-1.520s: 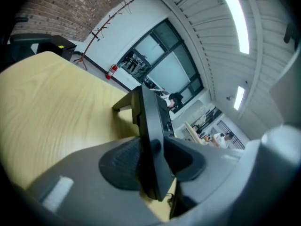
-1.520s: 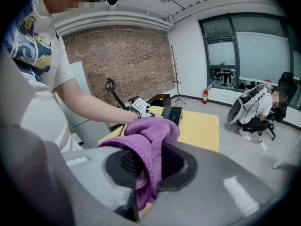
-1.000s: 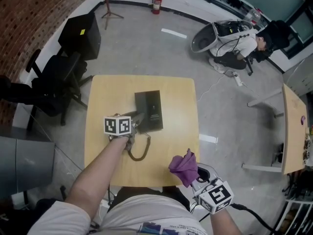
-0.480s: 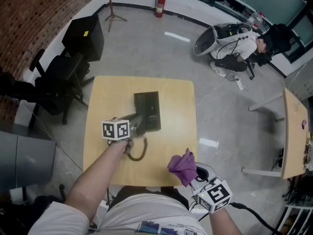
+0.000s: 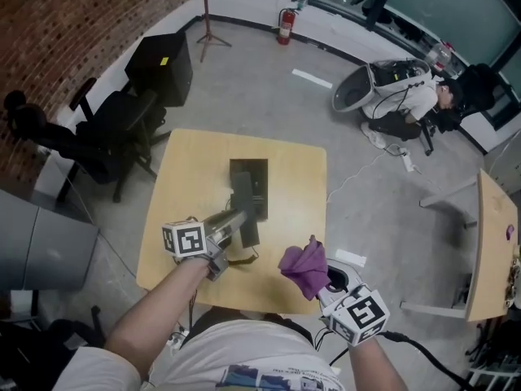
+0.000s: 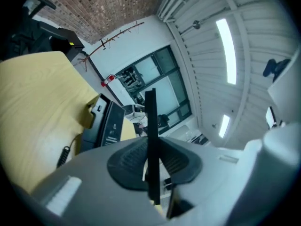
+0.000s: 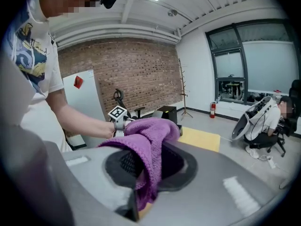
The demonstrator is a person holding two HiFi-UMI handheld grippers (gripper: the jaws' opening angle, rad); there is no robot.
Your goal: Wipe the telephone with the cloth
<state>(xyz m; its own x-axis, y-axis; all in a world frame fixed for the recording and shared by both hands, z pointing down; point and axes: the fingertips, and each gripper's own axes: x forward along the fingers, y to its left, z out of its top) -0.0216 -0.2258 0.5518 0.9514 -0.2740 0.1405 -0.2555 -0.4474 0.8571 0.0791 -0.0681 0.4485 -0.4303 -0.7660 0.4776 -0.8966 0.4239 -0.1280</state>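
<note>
The black telephone base (image 5: 251,179) lies on the yellow table (image 5: 187,177); in the left gripper view the base (image 6: 106,122) sits ahead to the left. My left gripper (image 5: 236,221) (image 6: 151,159) has just been closing and is shut on the black handset (image 5: 246,206), which hangs tilted above the table in front of the base. Seen edge-on, the handset (image 6: 150,121) is a thin dark bar between the pads. Its coiled cord (image 5: 241,257) (image 6: 63,155) trails on the table. My right gripper (image 5: 319,287) (image 7: 146,173) is shut on the purple cloth (image 5: 304,267) (image 7: 148,135) at the table's near right corner.
Black office chairs (image 5: 106,137) and a black cabinet (image 5: 163,68) stand left of the table. A second yellow table (image 5: 492,243) is at the right edge. A person (image 5: 423,96) sits far off beside a white shell chair (image 5: 370,80). A cable (image 5: 366,165) runs across the floor.
The left gripper has risen and come toward me with the handset, lifting it off the base; the cord trails after it. The right gripper with the cloth has moved slightly.
</note>
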